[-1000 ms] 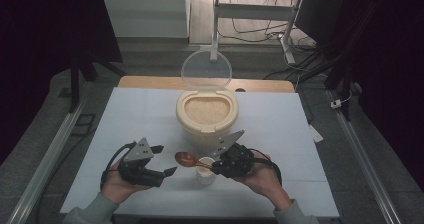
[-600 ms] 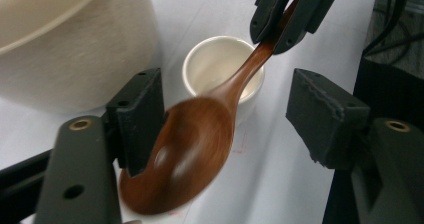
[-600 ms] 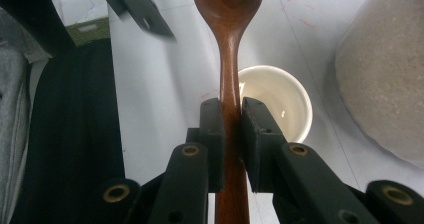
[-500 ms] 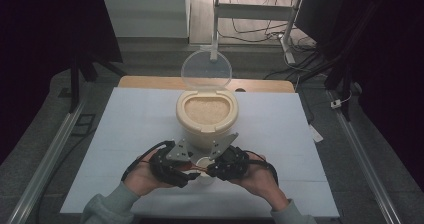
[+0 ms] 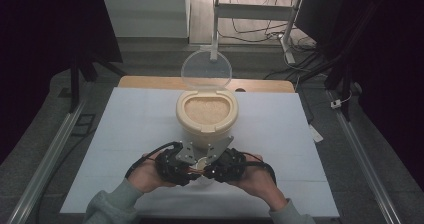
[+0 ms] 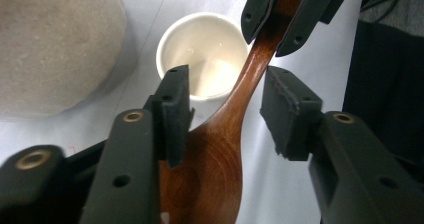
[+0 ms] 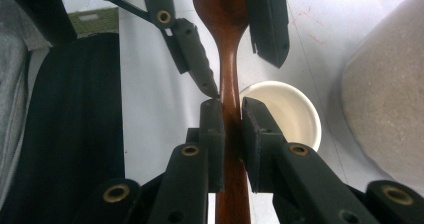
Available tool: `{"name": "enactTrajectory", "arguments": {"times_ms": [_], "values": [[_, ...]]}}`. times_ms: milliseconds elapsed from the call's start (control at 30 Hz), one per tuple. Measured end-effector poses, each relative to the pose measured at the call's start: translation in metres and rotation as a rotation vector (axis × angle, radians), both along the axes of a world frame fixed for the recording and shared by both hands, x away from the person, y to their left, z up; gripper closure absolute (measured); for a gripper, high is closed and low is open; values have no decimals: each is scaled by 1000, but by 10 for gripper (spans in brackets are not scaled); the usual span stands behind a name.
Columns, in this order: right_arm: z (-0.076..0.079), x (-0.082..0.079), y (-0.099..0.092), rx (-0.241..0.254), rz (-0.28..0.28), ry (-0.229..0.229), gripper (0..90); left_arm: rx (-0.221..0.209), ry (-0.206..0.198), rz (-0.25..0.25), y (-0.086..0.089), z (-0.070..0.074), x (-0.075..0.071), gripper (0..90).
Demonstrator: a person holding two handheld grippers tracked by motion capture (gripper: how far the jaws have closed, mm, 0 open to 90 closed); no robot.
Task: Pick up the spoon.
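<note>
Right gripper (image 7: 231, 111) fingers clamp the wooden spoon (image 6: 235, 104) handle. Left gripper (image 6: 225, 91) fingers, just been closing, flank its neck; gaps remain. Small cup (image 6: 200, 49) at 12 o'clock.

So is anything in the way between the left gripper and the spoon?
No. The spoon already lies between the jaws of the left gripper, which have just been closing, with gaps on both sides and nothing else in them. The right gripper grips the handle farther along. The cup sits below, clear.
</note>
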State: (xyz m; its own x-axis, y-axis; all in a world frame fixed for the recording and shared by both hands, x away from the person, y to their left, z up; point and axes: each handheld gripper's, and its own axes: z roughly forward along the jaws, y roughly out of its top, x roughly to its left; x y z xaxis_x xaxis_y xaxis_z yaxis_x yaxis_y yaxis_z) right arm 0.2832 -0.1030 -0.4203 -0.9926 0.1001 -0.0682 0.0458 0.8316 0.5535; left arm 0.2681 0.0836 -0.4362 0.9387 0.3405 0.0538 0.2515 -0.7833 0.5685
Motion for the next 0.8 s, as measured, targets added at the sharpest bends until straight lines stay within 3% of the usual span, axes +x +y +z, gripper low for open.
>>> {"name": "enactTrajectory", "arguments": {"times_ms": [200,367,533,567,633,800], "values": [[0,-4,4,-22,46,-24,797,32,10,-52,-3,-5,-2,675],[-1,-7,7,-28,94,-53,790,38,53,-116,-4,-9,-5,774],[-4,-7,7,-33,102,-51,786,59,49,-132,-4,-11,-4,787],[-3,-7,7,-25,94,-52,781,31,44,-96,-4,-11,-6,788],[-2,-6,5,2,58,-52,770,57,25,-96,-2,-10,-4,789],[7,-1,-8,125,-59,-62,669,21,-10,-37,4,-6,-3,790]]}}
